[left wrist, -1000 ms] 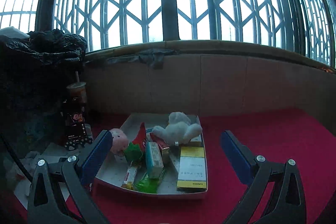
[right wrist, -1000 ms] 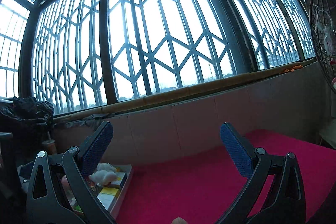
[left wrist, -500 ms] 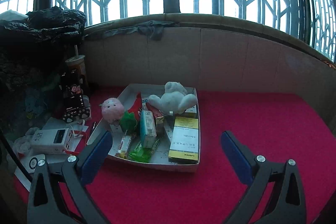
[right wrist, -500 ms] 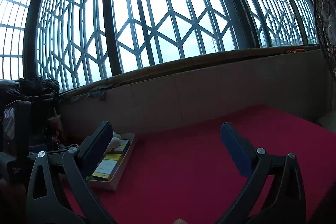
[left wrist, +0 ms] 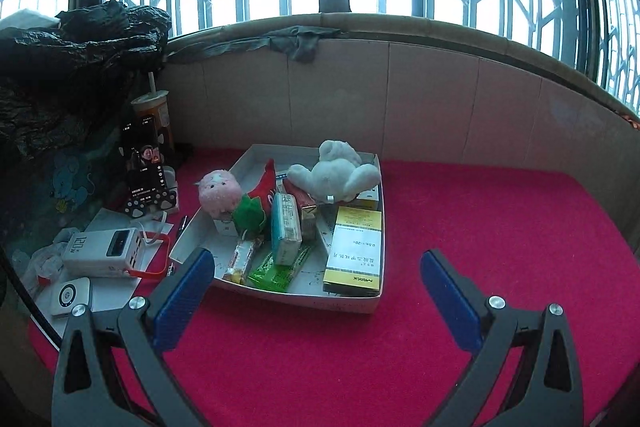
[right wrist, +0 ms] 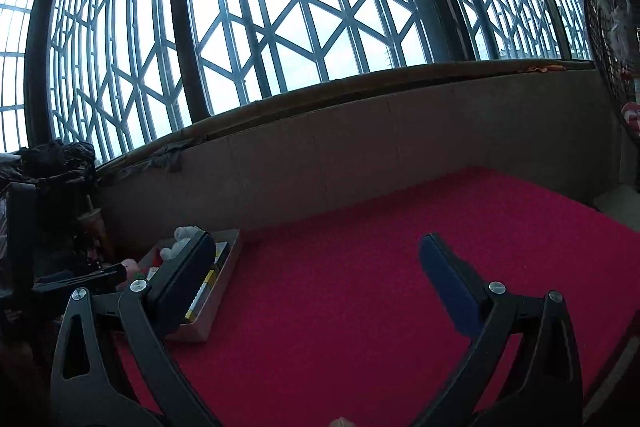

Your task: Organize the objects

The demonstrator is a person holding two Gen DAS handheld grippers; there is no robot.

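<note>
a shallow white cardboard tray (left wrist: 352, 301) is sitting toward the left end of the red felt-covered counter (left wrist: 500, 227), and it is holding the task's things in a loose heap: a fuzzy white plush toy (left wrist: 334, 173) at the far edge, a round pink plush (left wrist: 219, 191) by the left wall, a yellow-and-white medicine box (left wrist: 354, 251) lying flat along the right wall, a teal carton (left wrist: 285, 229) standing on edge, and crinkly green wrappers (left wrist: 276, 269) near the front edge. both tools are hovering with nothing between their blue ribbed pads: the left hand-held gripper (left wrist: 314, 291) is spread wide just before the tray's front edge, and the right hand-held gripper (right wrist: 316, 269) is likewise spread over the bare felt to the tray's right. this lay fits either sorting about to happen or things already gathered in, so no step is settled. the plush would be squashing under a pinch; the boxes are rigid and flat-sided.
</note>
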